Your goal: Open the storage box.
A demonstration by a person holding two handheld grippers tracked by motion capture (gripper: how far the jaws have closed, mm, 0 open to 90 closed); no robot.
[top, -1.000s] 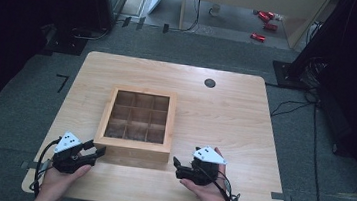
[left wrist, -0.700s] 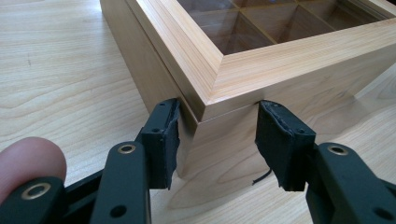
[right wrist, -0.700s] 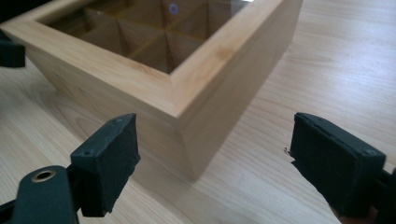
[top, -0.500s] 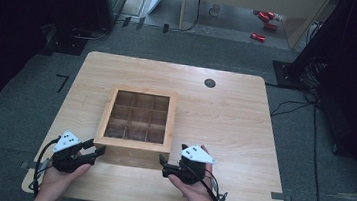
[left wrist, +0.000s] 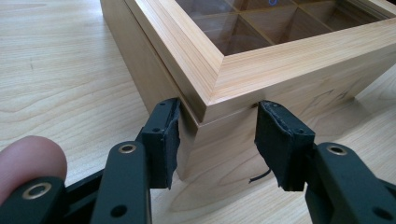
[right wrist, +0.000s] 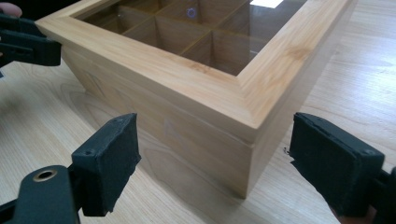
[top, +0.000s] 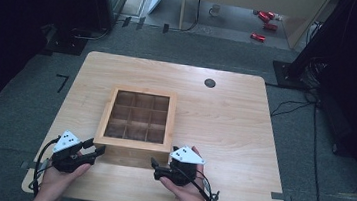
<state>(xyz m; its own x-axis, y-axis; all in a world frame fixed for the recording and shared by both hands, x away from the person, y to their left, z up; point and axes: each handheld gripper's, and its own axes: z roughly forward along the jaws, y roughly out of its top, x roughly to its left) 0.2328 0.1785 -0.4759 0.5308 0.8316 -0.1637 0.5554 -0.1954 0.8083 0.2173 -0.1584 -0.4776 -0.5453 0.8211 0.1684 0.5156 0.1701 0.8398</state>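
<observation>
High view | left hand-held gripper [top: 97, 151] clamps wooden box [top: 134, 143] near-left corner | right hand-held gripper [top: 157, 169] apart, straddling near-right corner

box [top: 134, 143]: light wood, glass lid | table [top: 234, 126]: pale wood grain | tools: black

Both hands reached forward, level and low; the left gripper [top: 94, 152] was clamped tight, the right gripper [top: 155, 169] gaped wide.
</observation>
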